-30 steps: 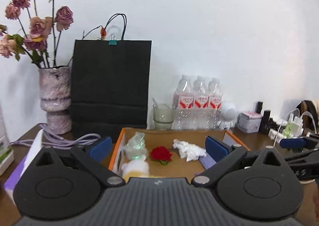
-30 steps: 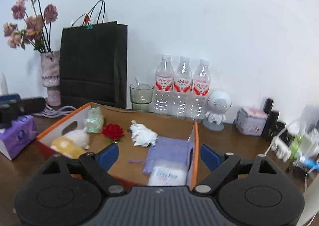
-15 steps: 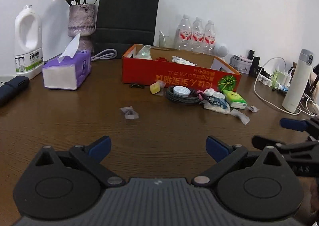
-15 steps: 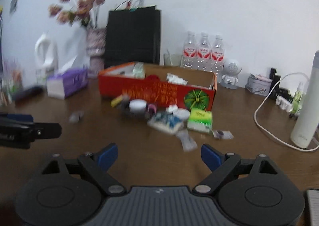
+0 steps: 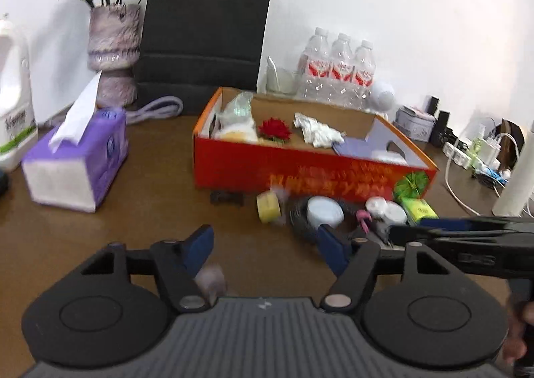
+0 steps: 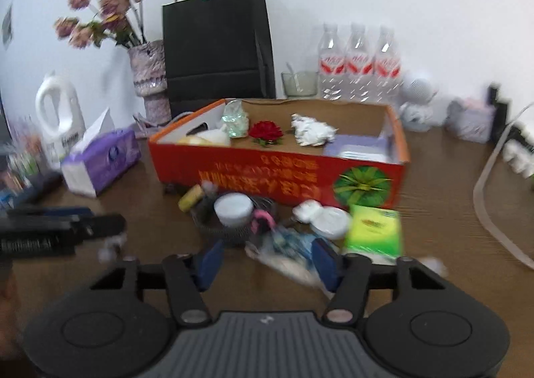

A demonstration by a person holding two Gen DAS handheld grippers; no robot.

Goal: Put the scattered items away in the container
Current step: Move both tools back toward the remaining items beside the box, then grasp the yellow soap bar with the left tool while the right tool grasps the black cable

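The red cardboard box (image 5: pixel 300 174) (image 6: pixel 267 171) holds a red rose, crumpled tissue and a purple cloth. In front of it lie a yellow block (image 5: pixel 268 207), a white lid (image 5: pixel 324 210) on a black cable coil, a green packet (image 6: pixel 373 227) and a blue-patterned plastic packet (image 6: pixel 287 247). My right gripper (image 6: pixel 267 262) is low over the table, its jaws closing with the blue packet between them, not pressed. My left gripper (image 5: pixel 265 249) is closing too; a small pale wrapper (image 5: pixel 212 279) lies just inside its left finger, untouched.
A purple tissue box (image 5: pixel 76 167) stands left of the red box. Behind are a vase, a black paper bag (image 5: pixel 207 37) and three water bottles (image 5: pixel 337 67). A white jug is far left; a white cable and a white flask (image 5: pixel 514 177) are right.
Both grippers drew back from over the box, then came down close to the scattered items in front of it. Both pairs of jaws have narrowed.
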